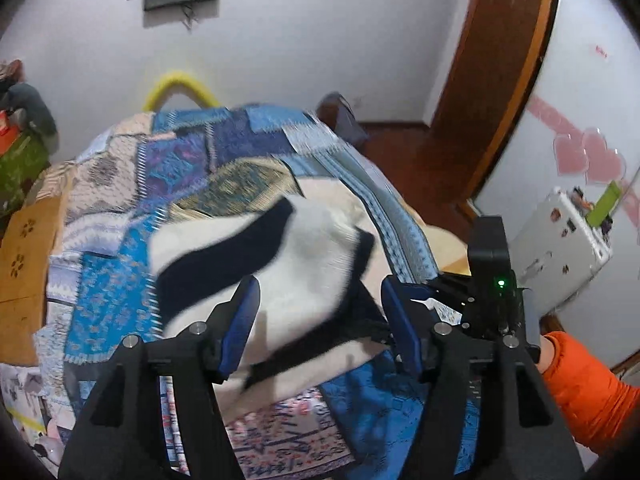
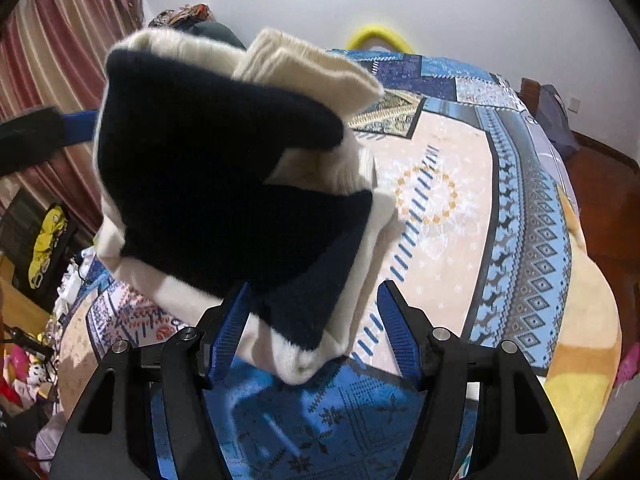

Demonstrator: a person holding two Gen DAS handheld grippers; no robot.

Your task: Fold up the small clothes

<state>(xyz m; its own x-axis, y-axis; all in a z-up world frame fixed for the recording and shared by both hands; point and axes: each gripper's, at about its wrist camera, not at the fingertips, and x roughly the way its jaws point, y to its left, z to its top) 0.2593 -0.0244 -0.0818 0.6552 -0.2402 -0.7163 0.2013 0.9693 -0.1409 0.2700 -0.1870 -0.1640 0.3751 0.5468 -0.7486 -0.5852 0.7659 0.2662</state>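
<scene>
Bedroom, patchwork bedspread under both my claws. Left claw spreading wide, gripping nothing, cream-and-navy knit garment lying blurred just ahead on bed. Right claw also gaping, same garment bunched between and beyond its fingers, whether lifted or resting I cannot tell. Orange sleeve showing beside left claw.

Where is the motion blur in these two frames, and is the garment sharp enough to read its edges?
Left wrist view: the white-and-navy garment and patchwork bedspread are smeared, edges soft, while the left gripper stays crisp. Right wrist view: the garment is mildly soft but its stripe edges read; the bedspread is sharper. Both views show fisheye bending at the rims.
</scene>
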